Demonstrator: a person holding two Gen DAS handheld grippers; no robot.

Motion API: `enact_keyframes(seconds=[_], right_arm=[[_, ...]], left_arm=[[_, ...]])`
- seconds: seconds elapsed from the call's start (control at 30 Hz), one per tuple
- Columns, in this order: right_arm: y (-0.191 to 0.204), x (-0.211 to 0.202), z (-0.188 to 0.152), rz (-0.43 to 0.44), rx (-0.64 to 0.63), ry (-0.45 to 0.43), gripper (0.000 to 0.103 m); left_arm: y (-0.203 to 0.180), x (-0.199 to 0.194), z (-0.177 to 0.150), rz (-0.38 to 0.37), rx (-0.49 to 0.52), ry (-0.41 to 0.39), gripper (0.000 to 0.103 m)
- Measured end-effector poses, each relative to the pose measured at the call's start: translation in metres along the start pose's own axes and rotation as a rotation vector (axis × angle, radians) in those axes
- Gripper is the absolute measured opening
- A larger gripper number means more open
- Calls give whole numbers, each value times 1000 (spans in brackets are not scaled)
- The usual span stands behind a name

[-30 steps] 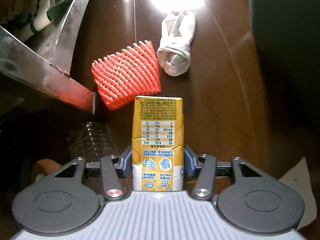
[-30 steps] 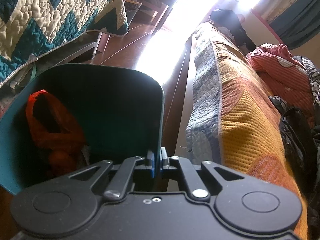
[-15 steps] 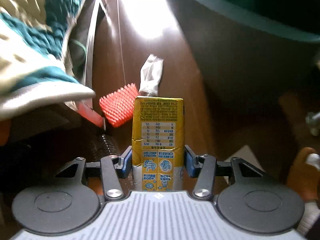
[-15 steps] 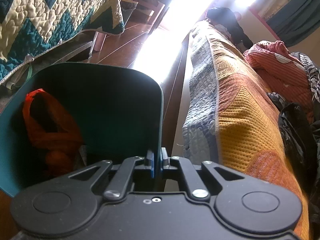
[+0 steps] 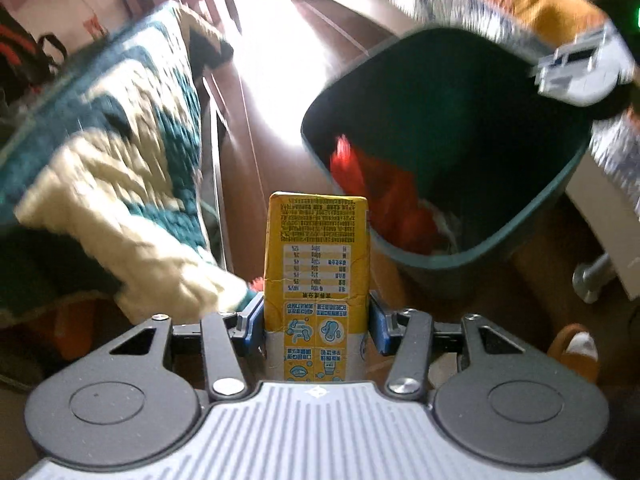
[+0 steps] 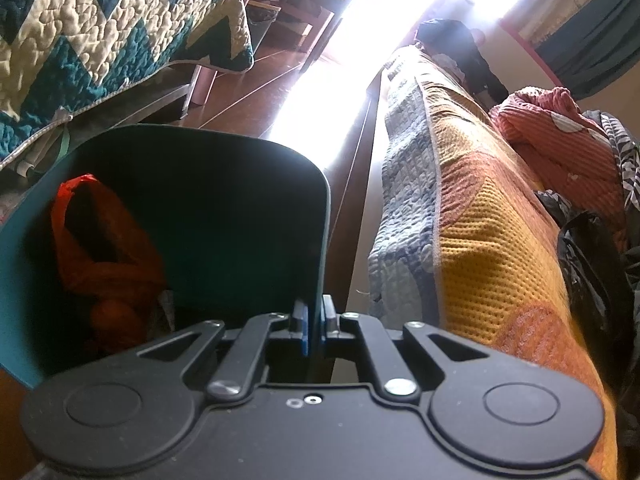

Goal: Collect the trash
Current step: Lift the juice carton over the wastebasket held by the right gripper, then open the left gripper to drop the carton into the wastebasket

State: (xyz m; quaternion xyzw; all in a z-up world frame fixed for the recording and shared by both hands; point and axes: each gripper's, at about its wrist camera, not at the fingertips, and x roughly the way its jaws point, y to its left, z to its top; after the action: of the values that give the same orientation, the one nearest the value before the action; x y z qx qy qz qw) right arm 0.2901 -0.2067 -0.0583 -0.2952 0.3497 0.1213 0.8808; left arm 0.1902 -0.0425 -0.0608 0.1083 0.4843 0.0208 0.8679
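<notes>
Now higher: carton (image 5: 316,264) in left tongs (image 5: 316,322), bin (image 5: 448,256) beside.

Motion is blurring the zigzag quilt (image 5: 104,152); the right claw (image 6: 315,330) is hiding the bin (image 6: 326,216) rim it pinches.

Strong daylight is pouring across the dark wooden floor (image 6: 256,100) from twelve o'clock. A bed under a teal-and-cream zigzag quilt (image 6: 100,36) is standing at ten o'clock; another bed with an orange and grey patchwork cover (image 6: 480,232) is running along three o'clock, teal curtains (image 6: 592,48) hanging beyond it.
</notes>
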Motion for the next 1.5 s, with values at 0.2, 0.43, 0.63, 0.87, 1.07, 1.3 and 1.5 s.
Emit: enact_keyframes(seconds=[0.2,0.43,0.63,0.87,1.07,1.3,1.5], right_arm=[[2,-3,2,7,-5,-8,4],[4,-3,3,9,-9,-12,4],[6,-5,3,8,-15,-14,4],[5,-5,3,13,-9,-14,4],[7,-6,3,13,-17,-15,4],[7,-6,3,9,-19,-15,4],[7,-5,2,9,-21,-15,4]], left_arm=[[-6,-31,41,-15,-8,-88,50],[-31,-17,77,-65,18,-131,50],[-59,15,89,-95,25,-102,50],[-76,49,88,-109,28,-52,50],[-79,72,82,-137,28,6,50],[-79,80,75,-138,20,9,51],[-77,74,78,-151,8,1,53]])
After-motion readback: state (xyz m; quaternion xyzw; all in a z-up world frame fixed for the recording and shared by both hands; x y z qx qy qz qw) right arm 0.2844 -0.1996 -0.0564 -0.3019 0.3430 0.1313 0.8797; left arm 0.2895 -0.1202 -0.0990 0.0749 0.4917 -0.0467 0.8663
